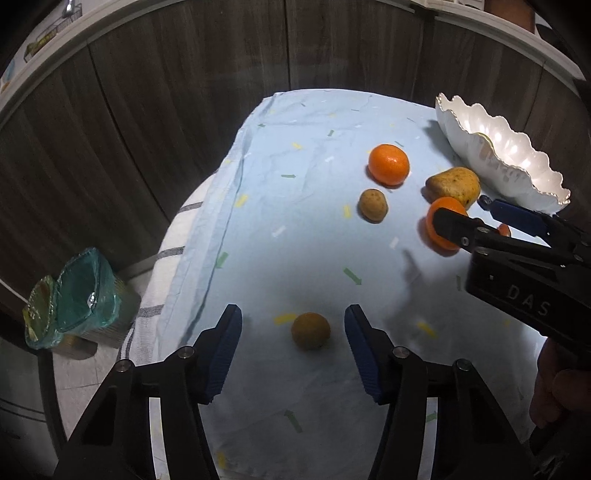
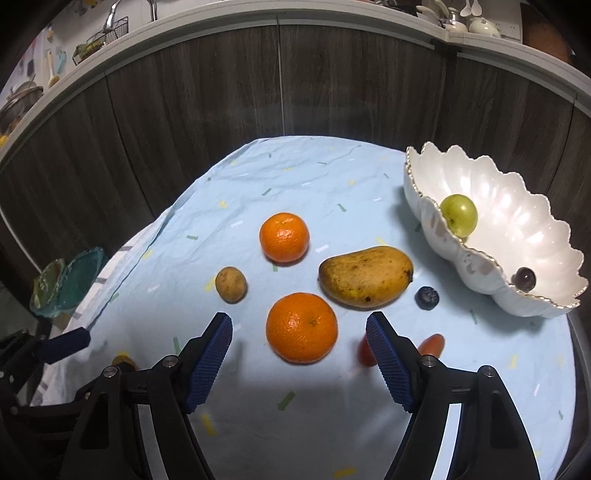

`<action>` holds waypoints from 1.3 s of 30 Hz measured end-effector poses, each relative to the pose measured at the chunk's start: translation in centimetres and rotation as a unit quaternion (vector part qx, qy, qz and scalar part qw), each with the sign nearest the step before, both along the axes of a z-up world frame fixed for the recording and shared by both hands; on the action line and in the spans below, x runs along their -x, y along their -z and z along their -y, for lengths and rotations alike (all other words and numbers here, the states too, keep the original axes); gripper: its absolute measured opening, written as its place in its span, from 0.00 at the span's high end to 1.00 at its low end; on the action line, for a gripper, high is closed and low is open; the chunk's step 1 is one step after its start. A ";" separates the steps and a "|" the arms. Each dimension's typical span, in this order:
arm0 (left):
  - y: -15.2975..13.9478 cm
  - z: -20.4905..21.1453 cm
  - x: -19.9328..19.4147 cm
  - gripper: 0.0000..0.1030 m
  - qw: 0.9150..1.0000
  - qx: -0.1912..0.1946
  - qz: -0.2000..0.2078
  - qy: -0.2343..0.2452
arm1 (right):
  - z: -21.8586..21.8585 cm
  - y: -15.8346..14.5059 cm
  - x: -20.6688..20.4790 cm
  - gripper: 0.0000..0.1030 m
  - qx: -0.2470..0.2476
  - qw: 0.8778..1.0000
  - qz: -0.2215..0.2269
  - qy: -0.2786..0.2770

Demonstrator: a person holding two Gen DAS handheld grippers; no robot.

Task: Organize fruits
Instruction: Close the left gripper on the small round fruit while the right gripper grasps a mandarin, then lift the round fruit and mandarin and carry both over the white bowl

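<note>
Right wrist view: mango (image 2: 365,277) lies lengthwise toward the bowl (image 2: 491,288); right gripper (image 2: 299,341) spread around the near orange (image 2: 301,326); left gripper (image 1: 293,334) spread around a brown fruit (image 1: 310,330).

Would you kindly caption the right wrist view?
Open right claw poised around an orange, white bowl nearby.

A home kitchen: countertop (image 2: 229,13) (with faucet (image 2: 114,11), crockery (image 2: 458,20)) above wood-grain cabinets (image 2: 221,92).
</note>
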State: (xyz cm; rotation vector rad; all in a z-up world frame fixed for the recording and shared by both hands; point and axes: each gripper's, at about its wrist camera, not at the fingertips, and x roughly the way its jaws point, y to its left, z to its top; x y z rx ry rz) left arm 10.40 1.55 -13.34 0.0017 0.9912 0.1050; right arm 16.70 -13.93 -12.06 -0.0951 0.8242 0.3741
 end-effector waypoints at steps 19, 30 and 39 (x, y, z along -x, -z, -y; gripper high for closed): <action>1.5 0.6 -0.6 0.77 0.999 0.016 -0.030 0.020 | -0.7 2.3 -1.3 0.45 0.014 1.000 -0.022 -0.004; 1.4 0.4 -0.6 0.77 0.999 0.018 -0.029 0.017 | -0.4 2.4 -1.5 0.55 0.018 1.000 -0.020 0.005; 0.2 0.1 -0.2 0.77 1.000 0.019 -0.004 0.012 | -0.1 1.0 -0.7 0.55 0.010 1.000 -0.012 0.008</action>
